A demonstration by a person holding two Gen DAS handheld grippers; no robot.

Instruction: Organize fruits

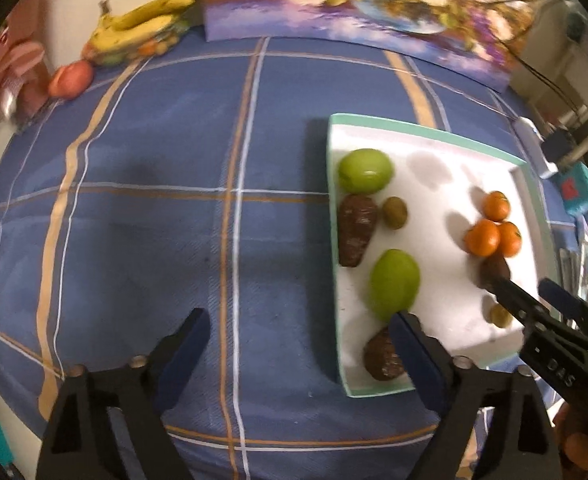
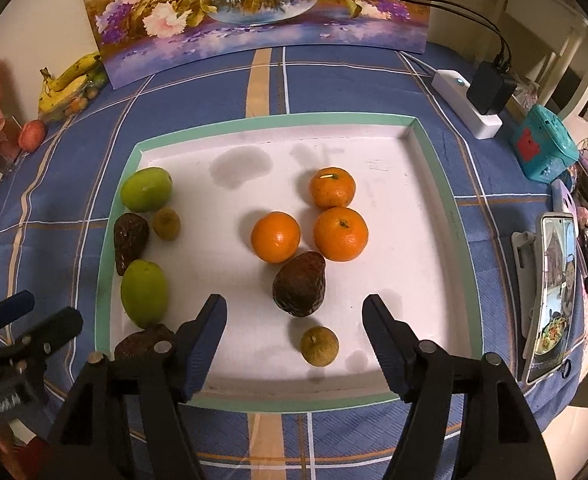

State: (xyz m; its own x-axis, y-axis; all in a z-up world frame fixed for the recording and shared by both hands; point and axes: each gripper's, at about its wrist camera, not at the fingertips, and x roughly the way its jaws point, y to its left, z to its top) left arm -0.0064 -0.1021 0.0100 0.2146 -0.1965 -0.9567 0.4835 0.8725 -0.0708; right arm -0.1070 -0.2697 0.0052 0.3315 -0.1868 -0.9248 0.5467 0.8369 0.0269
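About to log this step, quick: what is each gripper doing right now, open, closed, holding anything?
Left gripper: open, nothing between its fingers.
Right gripper: open, holding nothing; the dark avocado lies free ahead.

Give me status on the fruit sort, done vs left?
Done: three oranges clustered mid-tray; two green fruits and two avocados line its left edge. In hand: nothing; left gripper and right gripper are both open. Likely left: the avocado and small brownish fruit by the oranges.
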